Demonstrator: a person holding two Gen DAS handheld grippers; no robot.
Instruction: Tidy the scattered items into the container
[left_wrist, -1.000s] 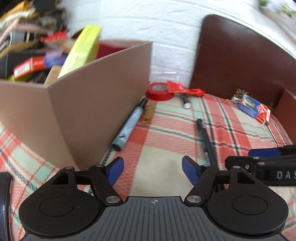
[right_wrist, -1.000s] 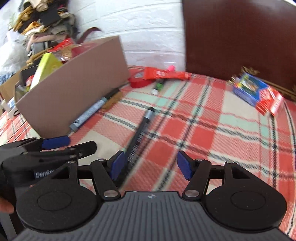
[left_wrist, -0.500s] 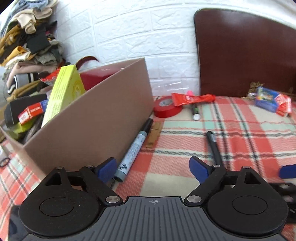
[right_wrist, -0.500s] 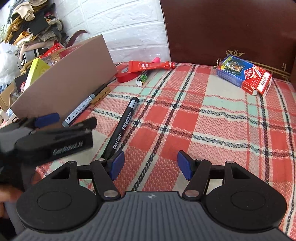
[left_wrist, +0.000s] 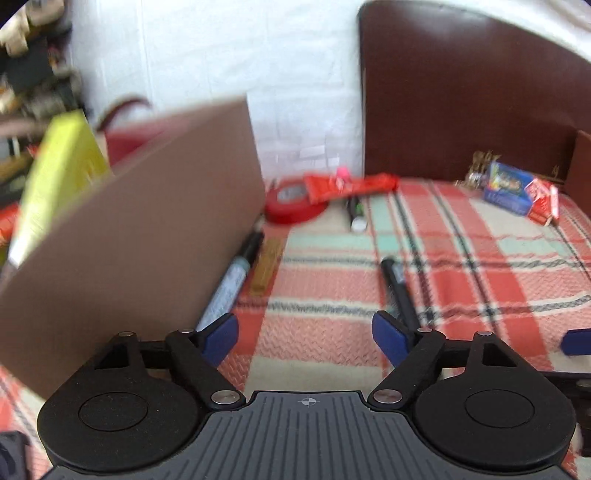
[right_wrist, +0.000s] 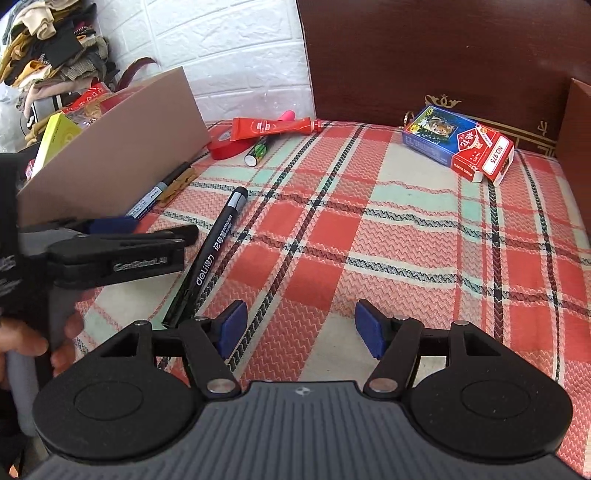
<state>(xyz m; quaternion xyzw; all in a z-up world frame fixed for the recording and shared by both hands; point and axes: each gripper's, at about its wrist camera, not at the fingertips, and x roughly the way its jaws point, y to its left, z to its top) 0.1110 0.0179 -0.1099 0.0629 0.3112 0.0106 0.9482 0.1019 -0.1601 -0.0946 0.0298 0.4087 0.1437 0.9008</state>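
An open cardboard box (left_wrist: 147, 229) stands at the left with packets inside. Along its wall lie a grey marker (left_wrist: 231, 284) and a wooden clothespin (left_wrist: 266, 266). A black marker (right_wrist: 218, 251) lies on the checked cloth between the grippers. My left gripper (left_wrist: 304, 332) hovers low beside the box, its jaws closing with nothing between them. My right gripper (right_wrist: 301, 326) hovers to the right of the black marker, its jaws opening and empty. Further back lie a red tape roll (right_wrist: 225, 142), a red tube (right_wrist: 269, 127) and a green pen (right_wrist: 258, 151).
Two card packs (right_wrist: 458, 144) sit at the back right by a dark wooden headboard (right_wrist: 443, 55). A pile of clothes (right_wrist: 48, 48) rises behind the box. A hand (right_wrist: 33, 339) holds the left gripper's handle. A brown panel (right_wrist: 576, 122) bounds the right edge.
The left wrist view has rolled level and swung, so the box now fills its left side. The left jaws stand wider than a second ago. No item on the cloth has moved.
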